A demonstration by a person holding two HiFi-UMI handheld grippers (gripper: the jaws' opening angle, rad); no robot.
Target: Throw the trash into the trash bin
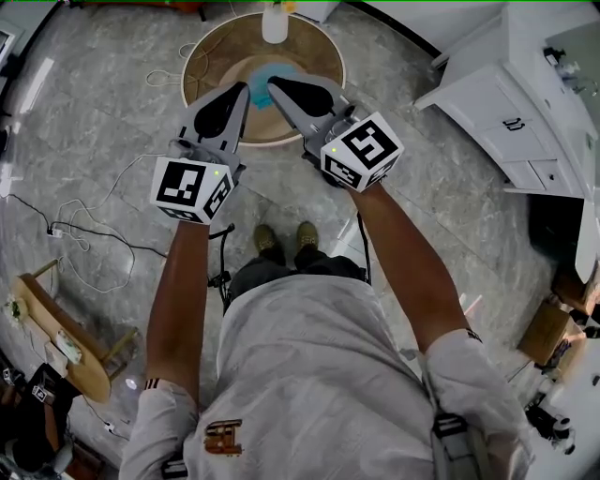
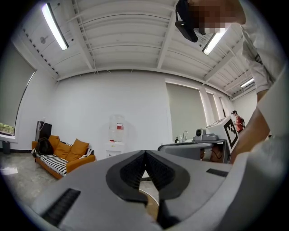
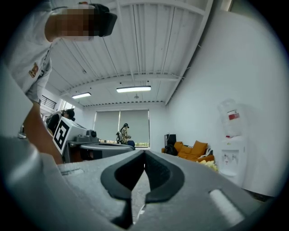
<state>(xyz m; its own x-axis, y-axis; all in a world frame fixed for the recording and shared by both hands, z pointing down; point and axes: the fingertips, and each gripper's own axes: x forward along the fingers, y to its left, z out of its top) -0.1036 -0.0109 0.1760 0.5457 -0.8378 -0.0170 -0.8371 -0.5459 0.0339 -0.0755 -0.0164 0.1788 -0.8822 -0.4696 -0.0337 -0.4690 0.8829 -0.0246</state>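
Note:
In the head view both grippers are held out level, side by side, over a round wooden table (image 1: pixel 208 58). A blue, crumpled-looking item (image 1: pixel 277 77) lies on the table just past their tips. The left gripper (image 1: pixel 245 89) is shut, and in the left gripper view its jaws (image 2: pixel 145 153) meet with nothing between them. The right gripper (image 1: pixel 273 85) is also shut and empty; the right gripper view shows its tips (image 3: pixel 144 153) touching. A white bottle (image 1: pixel 275 23) stands at the table's far edge. No trash bin shows in any view.
A white cabinet (image 1: pixel 511 112) stands at the right, and cables (image 1: pixel 84 234) trail over the marble floor at the left. A small wooden stand (image 1: pixel 56 337) is at the lower left. An orange sofa (image 2: pixel 67 155) and a water dispenser (image 2: pixel 116 135) line the far wall.

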